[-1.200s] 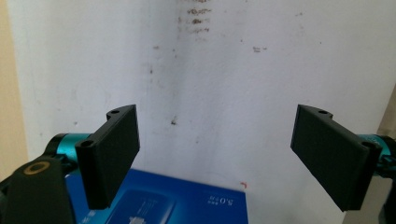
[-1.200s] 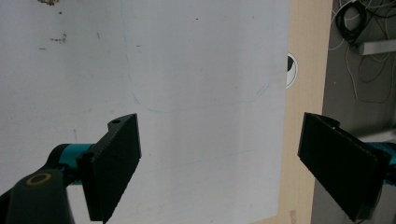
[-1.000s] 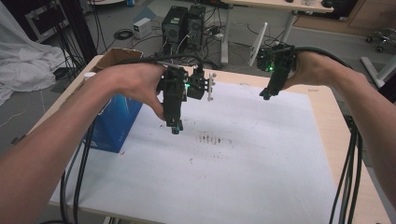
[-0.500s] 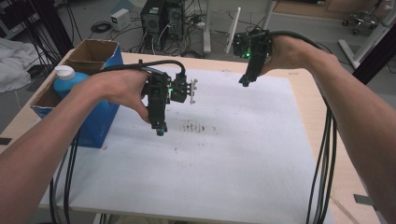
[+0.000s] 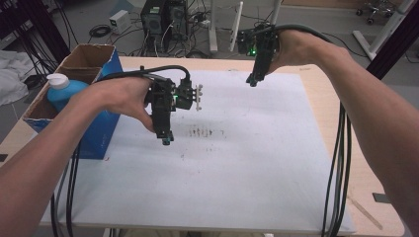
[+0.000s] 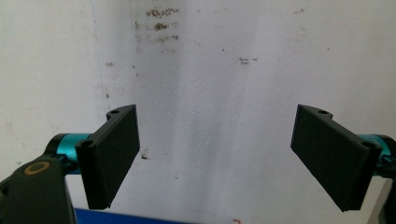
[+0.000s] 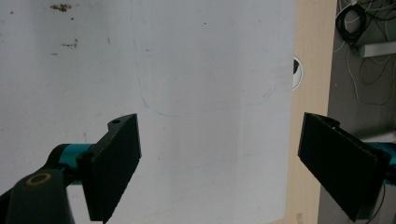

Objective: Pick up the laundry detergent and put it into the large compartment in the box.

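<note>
My left gripper [image 5: 166, 139] hangs over the left middle of the white sheet [image 5: 247, 163], pointing down, just left of a patch of dark stains [image 5: 201, 132]. In the left gripper view its jaws stand wide apart, the gripper [image 6: 217, 154] holding nothing, with the stained sheet [image 6: 210, 70] beneath. My right gripper [image 5: 252, 81] is held over the far edge of the sheet. The right gripper [image 7: 219, 158] is open too, above the white sheet [image 7: 196, 56] and the wooden table edge [image 7: 310, 93].
A blue cardboard box [image 5: 99, 128] stands at the table's left edge with a blue bottle with a white cap [image 5: 62, 86] in it. Cables [image 5: 338, 163] trail from both arms. Computers and wires [image 5: 168, 19] lie on the floor beyond the table.
The view has shifted so the table sits lower and the box shows more. Both grippers keep about the same places over the sheet, still open.
</note>
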### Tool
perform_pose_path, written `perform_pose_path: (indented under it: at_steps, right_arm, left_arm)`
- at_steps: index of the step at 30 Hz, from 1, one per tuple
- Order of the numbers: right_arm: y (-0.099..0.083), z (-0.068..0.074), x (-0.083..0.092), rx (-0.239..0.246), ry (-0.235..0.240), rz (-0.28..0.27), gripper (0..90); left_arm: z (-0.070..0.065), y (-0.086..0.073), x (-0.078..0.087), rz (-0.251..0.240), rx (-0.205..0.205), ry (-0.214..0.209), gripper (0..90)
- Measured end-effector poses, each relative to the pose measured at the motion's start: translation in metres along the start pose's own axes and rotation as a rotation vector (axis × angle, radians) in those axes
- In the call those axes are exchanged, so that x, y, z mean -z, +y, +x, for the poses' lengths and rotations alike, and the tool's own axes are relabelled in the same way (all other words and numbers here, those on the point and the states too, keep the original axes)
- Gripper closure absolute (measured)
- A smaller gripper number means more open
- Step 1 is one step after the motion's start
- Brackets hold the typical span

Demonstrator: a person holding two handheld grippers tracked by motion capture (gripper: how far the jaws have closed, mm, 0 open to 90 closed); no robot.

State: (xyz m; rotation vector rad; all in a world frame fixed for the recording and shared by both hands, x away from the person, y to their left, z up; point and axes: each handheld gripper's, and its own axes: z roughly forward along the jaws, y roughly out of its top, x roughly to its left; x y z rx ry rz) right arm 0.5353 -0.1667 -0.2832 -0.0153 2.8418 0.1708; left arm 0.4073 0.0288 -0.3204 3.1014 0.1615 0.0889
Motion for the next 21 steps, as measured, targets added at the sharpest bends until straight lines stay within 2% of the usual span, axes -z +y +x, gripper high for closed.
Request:
perform_pose_path:
  at_steps: [11, 21]
  right_arm:
    - [0.0005, 0.0011, -0.0024, 0.009, 0.002, 0.0, 12.4]
    - [0.004, 0.0058, 0.0027, 0.004, -0.006, -0.011, 12.4]
  left_arm:
    - [-0.0011, 0.0015, -0.0011, -0.001, -0.007, -0.005, 15.6]
    - [-0.0029, -0.0003, 0.0005, -0.008, -0.008, -0.007, 15.6]
